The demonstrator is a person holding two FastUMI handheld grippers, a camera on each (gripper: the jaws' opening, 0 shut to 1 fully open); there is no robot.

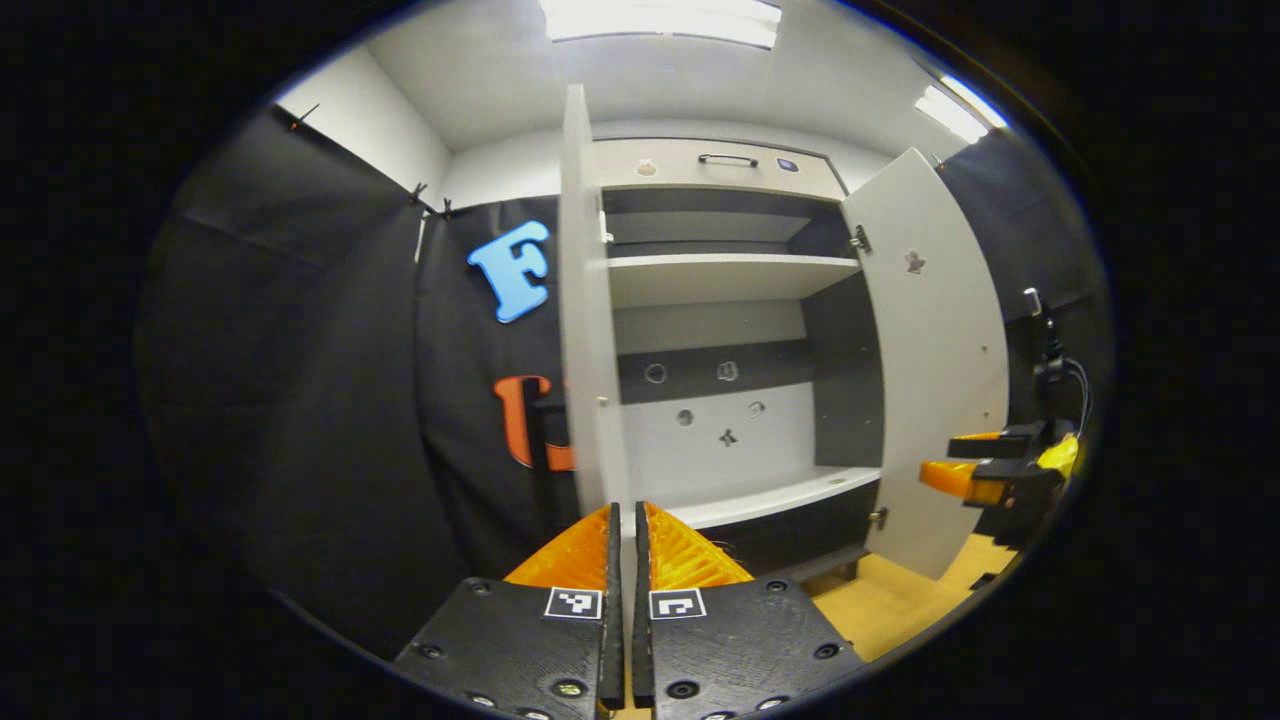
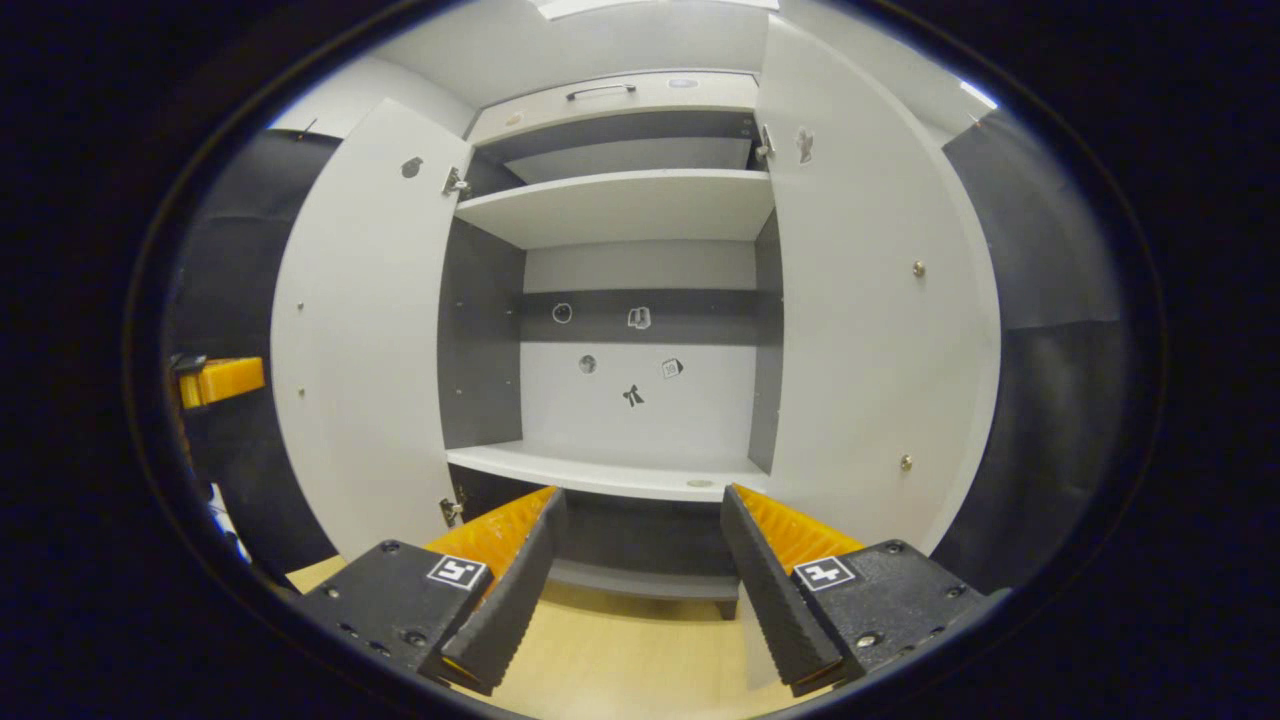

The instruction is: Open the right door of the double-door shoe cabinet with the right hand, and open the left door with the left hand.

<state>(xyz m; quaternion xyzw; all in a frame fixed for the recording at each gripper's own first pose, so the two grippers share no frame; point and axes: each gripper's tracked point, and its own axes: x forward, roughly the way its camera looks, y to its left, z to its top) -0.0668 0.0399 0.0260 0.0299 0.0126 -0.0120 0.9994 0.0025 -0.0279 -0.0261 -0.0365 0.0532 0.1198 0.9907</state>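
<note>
Matte white, flat-panelled shoe cabinet (image 2: 640,210) filled mid-frame, both doors swung open. Left gripper (image 1: 625,530) jaws apparently pinched the left door (image 1: 585,300) edge; right gripper (image 2: 640,540) jaws gaped wide.

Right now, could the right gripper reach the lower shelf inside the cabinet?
Probably yes. Both doors stand swung open, so nothing sits between the right gripper and the lower shelf, which lies straight ahead between its open fingers. The left door and right door flank the way.
</note>
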